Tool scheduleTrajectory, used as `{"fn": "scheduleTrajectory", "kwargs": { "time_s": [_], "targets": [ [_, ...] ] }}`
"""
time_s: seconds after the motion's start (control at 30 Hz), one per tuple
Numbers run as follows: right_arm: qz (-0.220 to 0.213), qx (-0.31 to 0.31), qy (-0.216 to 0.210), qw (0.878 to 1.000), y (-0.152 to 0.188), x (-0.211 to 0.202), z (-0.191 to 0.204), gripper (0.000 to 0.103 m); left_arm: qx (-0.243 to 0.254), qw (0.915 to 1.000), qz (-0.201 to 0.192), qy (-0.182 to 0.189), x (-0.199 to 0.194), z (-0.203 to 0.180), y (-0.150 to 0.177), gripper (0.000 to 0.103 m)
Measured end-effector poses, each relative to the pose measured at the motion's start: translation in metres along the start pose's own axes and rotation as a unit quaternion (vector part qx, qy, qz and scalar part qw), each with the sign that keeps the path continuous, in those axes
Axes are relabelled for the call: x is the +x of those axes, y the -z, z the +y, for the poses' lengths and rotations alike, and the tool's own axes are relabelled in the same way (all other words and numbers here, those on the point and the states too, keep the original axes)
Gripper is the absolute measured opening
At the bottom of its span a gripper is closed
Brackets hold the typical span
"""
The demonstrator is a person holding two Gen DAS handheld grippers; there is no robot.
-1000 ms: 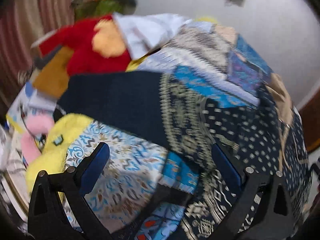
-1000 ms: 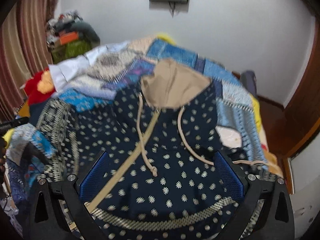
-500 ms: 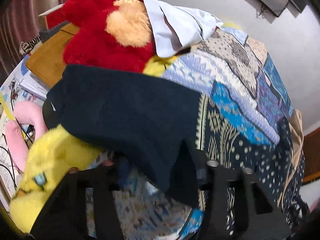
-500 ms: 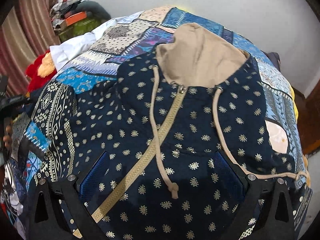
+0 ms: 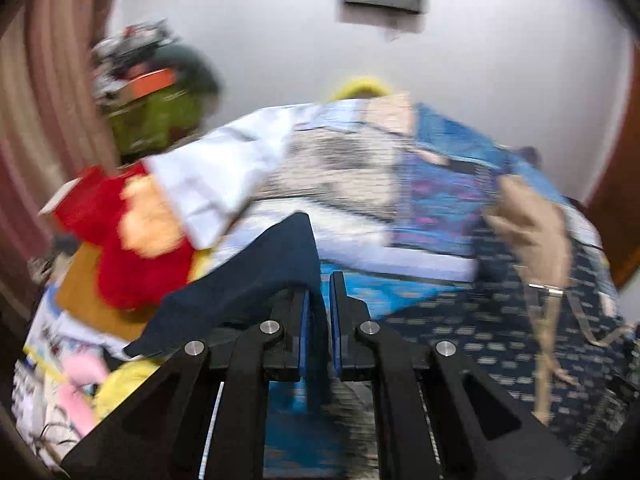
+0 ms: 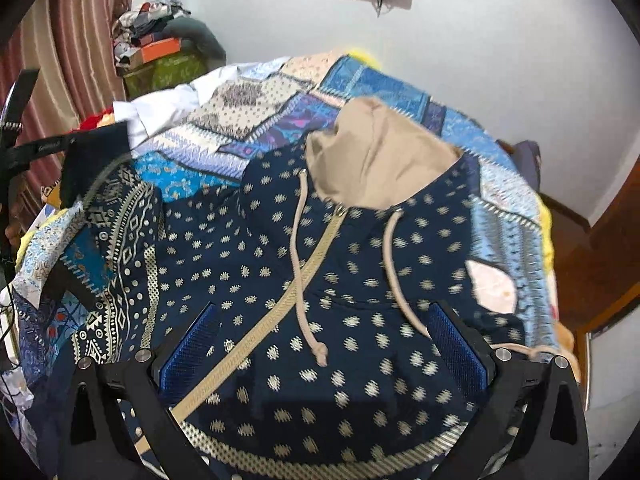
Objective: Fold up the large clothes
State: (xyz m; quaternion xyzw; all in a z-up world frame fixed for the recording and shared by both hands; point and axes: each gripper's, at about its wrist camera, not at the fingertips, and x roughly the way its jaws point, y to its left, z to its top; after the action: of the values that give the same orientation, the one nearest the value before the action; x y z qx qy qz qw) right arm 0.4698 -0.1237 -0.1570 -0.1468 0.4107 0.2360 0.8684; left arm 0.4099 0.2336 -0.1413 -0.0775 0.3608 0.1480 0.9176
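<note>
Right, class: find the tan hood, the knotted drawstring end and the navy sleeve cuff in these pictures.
tan hood point(image 6: 384, 152): right wrist view, middle of the hood's fabric.
knotted drawstring end point(image 6: 321, 354): right wrist view, on the knot.
navy sleeve cuff point(image 5: 280, 256): left wrist view, plain navy cloth above the left gripper's point(image 5: 319, 316) shut fingers.

Bed point(image 6: 516, 216) fills the frame centre, covered by a blue, white and purple patchwork quilt point(image 6: 248, 120). A navy dotted hoodie point(image 6: 360, 280) with tan hood lies flat on the quilt, lower centre. White cloth point(image 6: 160, 108) lies at upper left of the quilt. Red plush toy point(image 5: 116, 240) at left edge, partly under the white cloth. Yellow plush point(image 5: 120, 384) at lower left.
</note>
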Motion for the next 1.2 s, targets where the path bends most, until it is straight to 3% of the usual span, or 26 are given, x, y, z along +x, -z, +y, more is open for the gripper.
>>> {"fn": "scheduleTrajectory", "kwargs": {
  "time_s": [0.2, 0.43, 0.47, 0.53, 0.6, 0.7, 0.73, 0.87, 0.97, 1.07, 1.2],
  "targets": [
    [-0.026, 0.003, 0.011, 1.000, 0.005, -0.037, -0.012, 0.103, 0.030, 0.9952, 0.077, 0.053, 0.039, -0.061, 0.031, 0.008],
    [-0.028, 0.026, 0.016, 0.999, 0.022, -0.063, -0.035, 0.103, 0.060, 0.9733, 0.211, 0.067, 0.096, -0.099, 0.106, 0.010],
    [-0.027, 0.029, 0.017, 0.999, 0.024, -0.064, -0.037, 0.103, 0.057, 0.9689, 0.230, 0.070, 0.100, -0.098, 0.113, 0.011],
    [-0.025, 0.034, 0.020, 0.999, 0.028, -0.067, -0.043, 0.103, 0.047, 0.9626, 0.256, 0.075, 0.103, -0.090, 0.122, 0.025],
    [-0.023, 0.041, 0.020, 0.999, 0.031, -0.070, -0.048, 0.103, 0.040, 0.9655, 0.245, 0.080, 0.092, -0.078, 0.121, 0.038],
    [-0.020, 0.050, 0.016, 0.998, 0.035, -0.069, -0.053, 0.103, 0.014, 0.9757, 0.199, 0.091, 0.061, -0.047, 0.110, 0.075],
    [-0.018, 0.053, 0.014, 0.998, 0.036, -0.067, -0.055, 0.103, -0.002, 0.9800, 0.176, 0.093, 0.049, -0.032, 0.104, 0.081],
    [-0.004, 0.067, 0.004, 0.998, 0.038, -0.051, -0.055, 0.103, -0.077, 0.9855, 0.129, 0.079, 0.023, 0.032, 0.081, 0.087],
    [0.012, 0.077, -0.006, 0.997, 0.037, -0.035, -0.051, 0.103, -0.136, 0.9821, 0.120, 0.051, 0.024, 0.081, 0.074, 0.087],
    [0.023, 0.081, -0.014, 0.996, 0.036, -0.019, -0.044, 0.103, -0.200, 0.9708, 0.127, 0.038, 0.034, 0.126, 0.074, 0.087],
    [0.034, 0.074, -0.017, 0.997, 0.034, -0.003, -0.036, 0.103, -0.279, 0.9485, 0.144, 0.043, 0.064, 0.161, 0.081, 0.085]
  ]
}}
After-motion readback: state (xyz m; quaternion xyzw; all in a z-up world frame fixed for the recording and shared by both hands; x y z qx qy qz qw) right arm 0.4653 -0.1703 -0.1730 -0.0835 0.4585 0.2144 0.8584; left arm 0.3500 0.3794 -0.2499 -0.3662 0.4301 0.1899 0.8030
